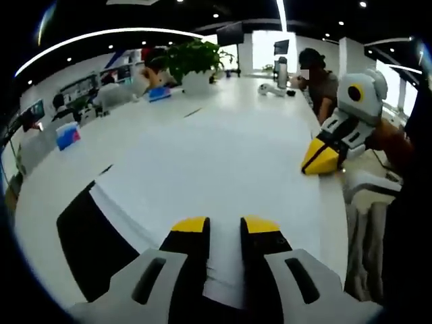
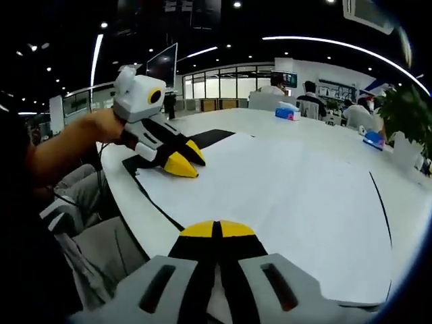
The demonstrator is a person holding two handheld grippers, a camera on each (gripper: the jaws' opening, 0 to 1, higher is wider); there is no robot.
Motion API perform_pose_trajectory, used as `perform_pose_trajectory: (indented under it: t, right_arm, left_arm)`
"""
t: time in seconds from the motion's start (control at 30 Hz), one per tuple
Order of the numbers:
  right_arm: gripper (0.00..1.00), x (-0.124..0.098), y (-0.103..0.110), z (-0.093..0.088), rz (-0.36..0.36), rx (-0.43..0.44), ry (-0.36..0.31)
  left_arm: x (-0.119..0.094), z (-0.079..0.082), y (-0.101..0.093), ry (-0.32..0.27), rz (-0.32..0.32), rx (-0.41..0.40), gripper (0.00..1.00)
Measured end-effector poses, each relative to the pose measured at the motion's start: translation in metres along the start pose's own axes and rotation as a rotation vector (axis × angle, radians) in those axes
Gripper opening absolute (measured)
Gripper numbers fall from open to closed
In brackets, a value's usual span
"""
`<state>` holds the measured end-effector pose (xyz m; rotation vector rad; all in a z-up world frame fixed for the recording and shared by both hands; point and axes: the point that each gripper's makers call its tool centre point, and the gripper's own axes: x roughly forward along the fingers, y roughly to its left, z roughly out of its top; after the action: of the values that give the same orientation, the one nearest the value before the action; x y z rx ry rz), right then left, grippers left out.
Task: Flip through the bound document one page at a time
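Right gripper (image 2: 217,228) is pressed together at the table (image 1: 223,115) edge, left gripper (image 1: 224,224) spread over the document (image 2: 283,196); maybe few pages are turned.

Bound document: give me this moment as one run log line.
left gripper open over bound document | right gripper shut at its edge | document lying open on white table

Bound document (image 2: 283,196): large white sheets over a black backing, lying flat on the white worktop (image 1: 202,128). Top page blank, spread wide. Black edge showing along the near-left side in the left gripper view.
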<state>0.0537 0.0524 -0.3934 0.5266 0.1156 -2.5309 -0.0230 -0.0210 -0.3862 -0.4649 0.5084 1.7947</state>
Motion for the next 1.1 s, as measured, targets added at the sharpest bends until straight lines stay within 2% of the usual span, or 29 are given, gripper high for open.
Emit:
perform_pose_trajectory:
  t: [0.03,0.07,0.17,0.3,0.37,0.43,0.5,0.53,0.6,0.63,0.67,0.73,0.77,0.83,0.9,0.93,1.0,1.1]
  right_arm:
    - [0.02,0.000,0.000,0.000,0.004,0.008,-0.006]
    - [0.02,0.000,0.000,0.001,0.010,0.015,-0.012]
    - [0.02,0.001,0.001,0.002,0.012,0.007,-0.040]
    - [0.02,0.004,0.002,0.004,-0.008,0.011,-0.079]
    - [0.02,0.005,0.002,0.005,-0.006,0.015,-0.084]
    - [0.02,0.005,0.002,0.005,-0.003,0.022,-0.085]
    - [0.02,0.005,0.002,0.006,0.003,0.029,-0.089]
    - [0.02,0.005,0.002,0.006,0.006,0.030,-0.090]
    - [0.02,0.004,0.001,0.006,0.021,0.030,-0.090]
    - [0.02,0.004,0.002,0.007,0.035,0.043,-0.095]
    - [0.03,0.004,0.004,0.009,0.063,0.080,-0.115]
    - [0.03,0.003,0.004,0.013,0.110,0.201,-0.142]
    - [0.03,0.000,0.001,0.017,0.103,0.207,-0.147]
    - [0.04,-0.009,0.000,0.032,0.088,0.118,-0.203]
    - [0.06,-0.018,0.003,0.040,0.099,0.113,-0.225]
    - [0.09,-0.024,0.004,0.046,0.112,0.116,-0.245]
    - [0.14,-0.041,0.006,0.060,0.160,0.181,-0.314]
    - [0.16,-0.071,0.004,0.074,0.248,0.308,-0.397]
  left_arm:
    - [-0.005,0.009,-0.003,-0.043,0.009,0.024,0.21]
    - [-0.010,0.017,-0.007,-0.093,0.019,0.008,0.22]
    - [-0.030,0.030,-0.014,-0.209,0.032,-0.116,0.25]
    - [-0.049,0.028,-0.015,-0.278,0.106,-0.175,0.25]
    - [-0.058,0.021,-0.021,-0.268,0.134,-0.192,0.25]
    - [-0.067,0.011,-0.021,-0.219,0.215,-0.126,0.25]
    - [-0.073,0.007,-0.020,-0.246,0.227,-0.153,0.25]
    - [-0.077,0.013,-0.021,-0.309,0.220,-0.191,0.23]
    - [-0.092,0.033,-0.027,-0.502,0.163,-0.246,0.19]
    - [-0.099,0.034,-0.026,-0.546,0.155,-0.305,0.19]
    - [-0.104,0.031,-0.021,-0.550,0.178,-0.330,0.19]
    - [-0.110,0.022,-0.015,-0.498,0.230,-0.279,0.21]
    - [-0.113,0.020,-0.013,-0.487,0.252,-0.271,0.21]
    - [-0.122,0.023,-0.014,-0.500,0.265,-0.266,0.21]
    - [-0.128,0.027,-0.015,-0.505,0.275,-0.258,0.21]
    - [-0.130,0.027,-0.015,-0.489,0.281,-0.245,0.22]
    - [-0.133,0.026,-0.020,-0.446,0.288,-0.211,0.24]
    - [-0.141,0.031,-0.028,-0.449,0.309,-0.171,0.26]
